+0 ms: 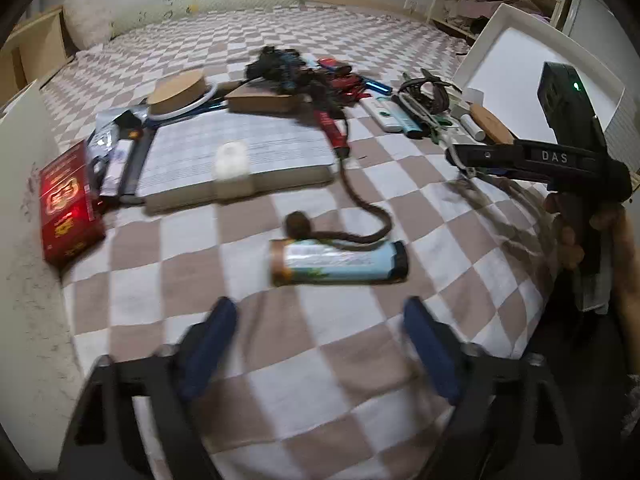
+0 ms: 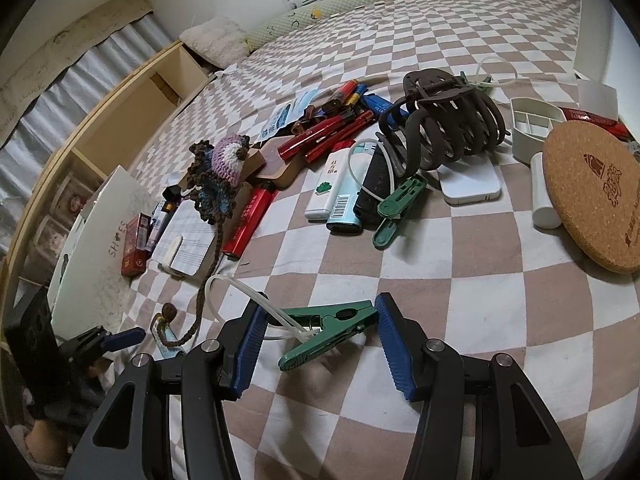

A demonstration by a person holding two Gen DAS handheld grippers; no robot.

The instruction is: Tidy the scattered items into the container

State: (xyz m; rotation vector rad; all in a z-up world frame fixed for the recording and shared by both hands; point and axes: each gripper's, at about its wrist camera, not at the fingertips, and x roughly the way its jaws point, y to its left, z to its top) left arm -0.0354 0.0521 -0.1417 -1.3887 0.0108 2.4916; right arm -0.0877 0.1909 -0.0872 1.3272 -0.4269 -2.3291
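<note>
The left gripper [image 1: 320, 344] is released, its blue pads wide apart over the checked brown-and-white bedspread [image 1: 360, 184], nothing between them. Just ahead lies a pale-blue cylindrical tube with a black cap [image 1: 338, 262], on its side, with a brown braided cord [image 1: 362, 196] running beside it. The right gripper [image 2: 318, 340] grasps a green plastic clothes peg [image 2: 328, 332] lengthwise between its 2 pads, a white tube [image 2: 240, 286] looping from it. A white open box [image 1: 540, 64] stands tilted at the bed's edge, beyond the clutter.
</note>
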